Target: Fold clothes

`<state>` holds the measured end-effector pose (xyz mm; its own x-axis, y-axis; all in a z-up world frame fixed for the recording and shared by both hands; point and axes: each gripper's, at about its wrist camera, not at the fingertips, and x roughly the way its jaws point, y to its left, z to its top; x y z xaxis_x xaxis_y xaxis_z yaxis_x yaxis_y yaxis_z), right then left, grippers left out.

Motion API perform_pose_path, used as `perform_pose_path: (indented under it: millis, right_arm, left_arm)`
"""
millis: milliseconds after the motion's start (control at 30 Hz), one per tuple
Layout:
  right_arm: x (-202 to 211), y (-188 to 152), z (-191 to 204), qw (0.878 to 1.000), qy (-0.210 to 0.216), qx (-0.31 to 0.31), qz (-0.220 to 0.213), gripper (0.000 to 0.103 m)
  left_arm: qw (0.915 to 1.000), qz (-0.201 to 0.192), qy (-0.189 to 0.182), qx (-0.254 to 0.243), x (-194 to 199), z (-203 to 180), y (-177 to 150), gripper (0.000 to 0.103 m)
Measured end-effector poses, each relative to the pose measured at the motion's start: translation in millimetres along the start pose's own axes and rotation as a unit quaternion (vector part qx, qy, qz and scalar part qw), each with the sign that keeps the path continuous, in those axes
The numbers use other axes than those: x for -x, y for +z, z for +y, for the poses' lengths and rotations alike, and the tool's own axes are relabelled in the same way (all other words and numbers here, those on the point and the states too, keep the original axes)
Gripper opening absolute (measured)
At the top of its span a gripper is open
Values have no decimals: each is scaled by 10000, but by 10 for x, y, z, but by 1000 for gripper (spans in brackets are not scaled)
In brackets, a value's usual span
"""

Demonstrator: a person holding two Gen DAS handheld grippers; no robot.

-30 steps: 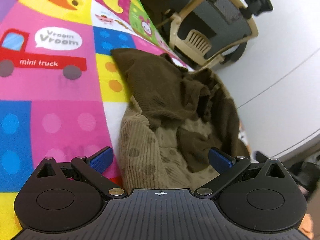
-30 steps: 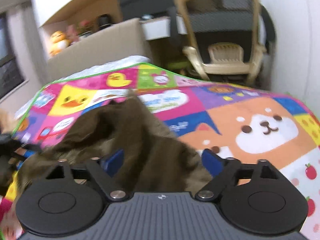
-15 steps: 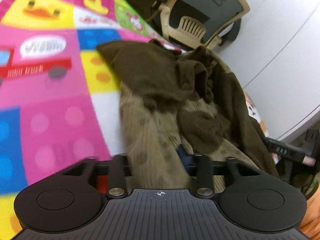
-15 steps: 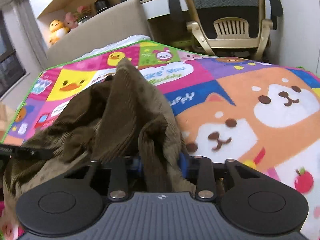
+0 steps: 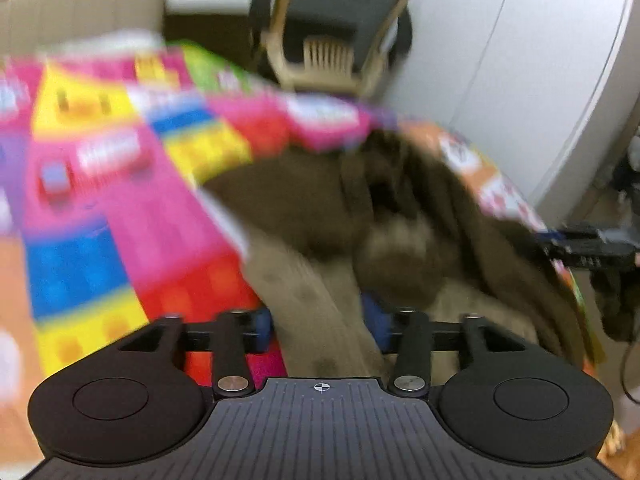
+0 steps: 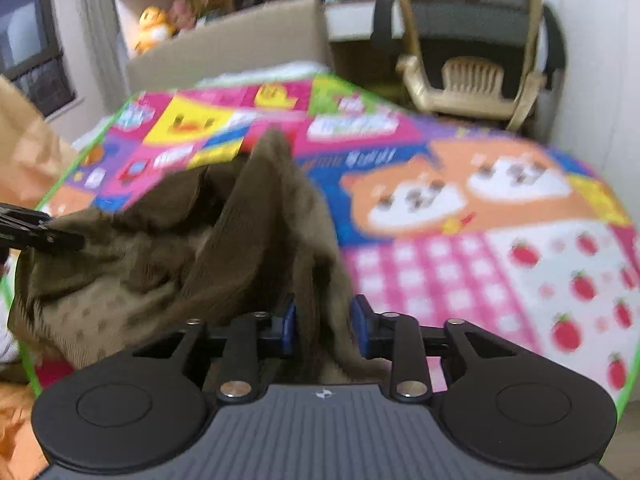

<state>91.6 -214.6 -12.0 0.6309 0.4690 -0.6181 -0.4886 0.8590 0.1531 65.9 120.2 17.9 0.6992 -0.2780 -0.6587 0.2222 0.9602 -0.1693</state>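
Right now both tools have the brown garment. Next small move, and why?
Probably draw the two tools apart and up to spread it. The left tool and right tool are each shut on a bunch of the brown garment, which sits crumpled between them on the play mat, with no flat edge to fold yet.

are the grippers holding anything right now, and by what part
Both hold the brown garment. The left gripper pinches a lighter spotted strip, the right gripper a bunched darker fold; which parts those are cannot be told.

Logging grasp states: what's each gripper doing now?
Left gripper: shut on the brown garment.
Right gripper: shut on the same garment.
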Motion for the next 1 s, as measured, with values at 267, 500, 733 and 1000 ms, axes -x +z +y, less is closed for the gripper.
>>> perform_pose_path:
  millis: [267, 500, 733, 1000]
  right_arm:
    - [69, 100, 355, 9976, 594, 331, 91, 74]
    - [-46, -54, 456, 9933, 907, -75, 709, 74]
    - [-264, -87, 773, 9900, 727, 795, 913, 14]
    - [-347, 584, 399, 9677, -1455, 2057, 43, 5]
  left_arm:
    - [9883, -117, 274, -1495, -699, -600, 350, 91]
    - [9699, 123, 491, -2380, -1491, -899, 475, 41]
    - [9808, -915, 1204, -1233, -982, -43, 812, 8]
    - [9747, -990, 2006, 10, -687, 1007, 718, 7]
